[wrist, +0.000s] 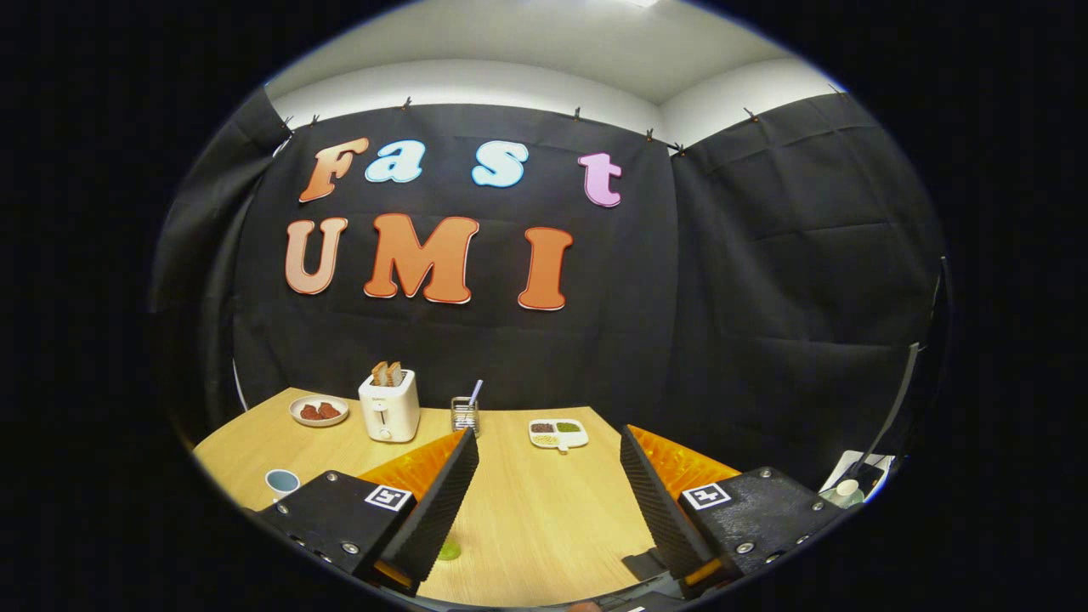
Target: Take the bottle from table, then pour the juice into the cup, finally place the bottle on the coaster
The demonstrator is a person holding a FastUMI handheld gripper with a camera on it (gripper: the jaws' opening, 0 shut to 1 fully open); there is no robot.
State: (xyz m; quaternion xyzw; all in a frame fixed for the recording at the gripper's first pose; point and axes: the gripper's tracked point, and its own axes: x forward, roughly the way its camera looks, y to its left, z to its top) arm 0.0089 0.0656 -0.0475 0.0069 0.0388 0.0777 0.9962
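Observation:
My gripper (548,435) is open above the wooden table (544,518), with nothing between its fingers. A pale blue cup (282,482) stands on the table to the left of the left finger. A small green round thing (448,551) lies on the table close under the left finger, which hides part of it; I cannot tell what it is. Beyond the right finger, off the table's right side, a small pale object with a white top (846,491) shows; it is too small to tell if it is the bottle.
At the back of the table stand a white toaster (389,405) with toast in it, a plate of red food (319,410), a wire holder with a utensil (465,414) and a divided white dish (558,433). Black cloth walls close in the back and right.

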